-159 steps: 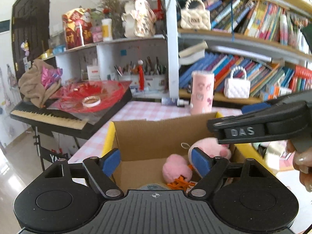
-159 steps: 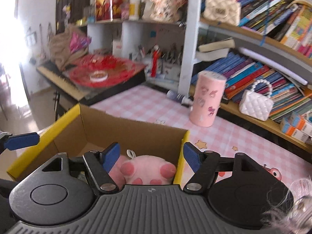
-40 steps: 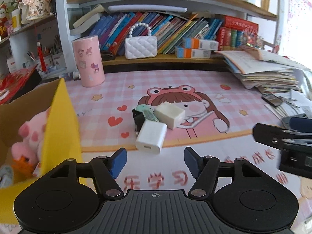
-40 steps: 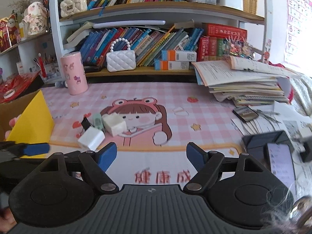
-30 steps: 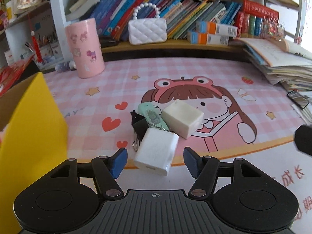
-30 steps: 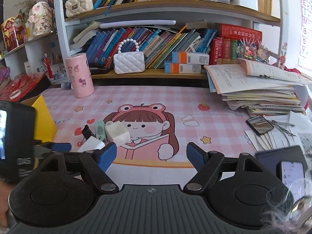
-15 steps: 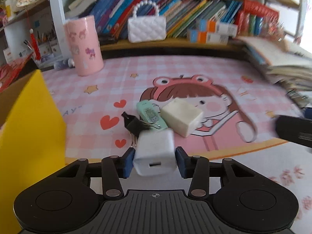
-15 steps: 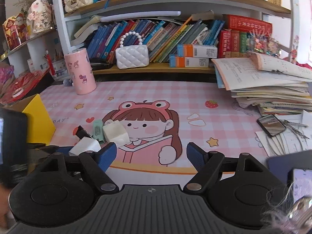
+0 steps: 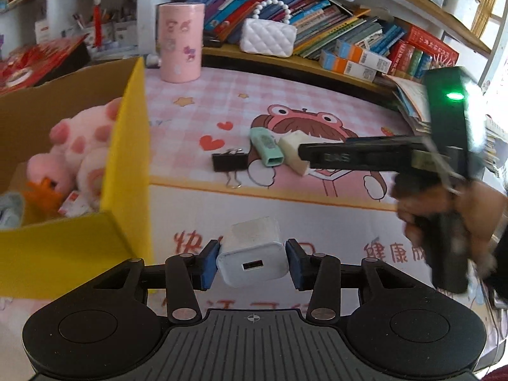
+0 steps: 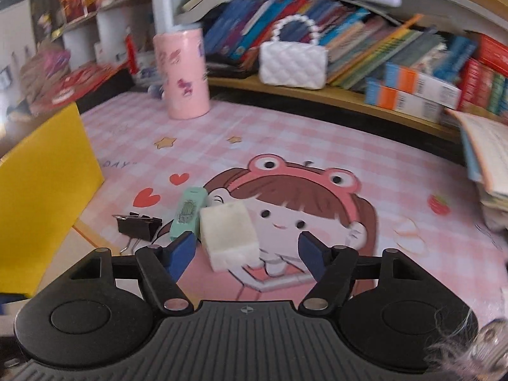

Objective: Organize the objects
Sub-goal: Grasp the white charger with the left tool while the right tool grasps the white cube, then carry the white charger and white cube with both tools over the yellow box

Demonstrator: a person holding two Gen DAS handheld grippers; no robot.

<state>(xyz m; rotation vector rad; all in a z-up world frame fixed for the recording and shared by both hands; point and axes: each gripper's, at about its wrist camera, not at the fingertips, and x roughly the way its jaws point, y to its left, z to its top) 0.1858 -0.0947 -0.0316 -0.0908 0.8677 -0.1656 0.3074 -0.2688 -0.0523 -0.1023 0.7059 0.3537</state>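
Observation:
My left gripper (image 9: pixel 252 263) is shut on a white USB charger (image 9: pixel 254 247), held above the mat beside the yellow-edged cardboard box (image 9: pixel 127 158). A pink plush (image 9: pixel 73 152) lies in the box. On the cartoon mat lie a black binder clip (image 9: pixel 229 162), a mint green stick (image 9: pixel 266 146) and a cream block (image 9: pixel 293 150). My right gripper (image 10: pixel 247 250) straddles the cream block (image 10: pixel 227 231). Its jaws are closing; the right pad stands apart from the block. In the left wrist view one of its fingers (image 9: pixel 349 157) reaches over the block. The clip (image 10: pixel 138 222) and mint stick (image 10: pixel 189 209) lie just left.
A pink cylinder tin (image 9: pixel 180 41) and a white quilted purse (image 9: pixel 268 36) stand at the back by the bookshelf. Stacked papers (image 10: pixel 489 146) lie at the right. A person's hand (image 9: pixel 460 209) holds the right gripper. The box's yellow flap (image 10: pixel 44 184) rises at the left.
My left gripper has shut on the charger and lifted it off the mat toward the box. My right gripper has dropped to the cream block, its jaws narrowing.

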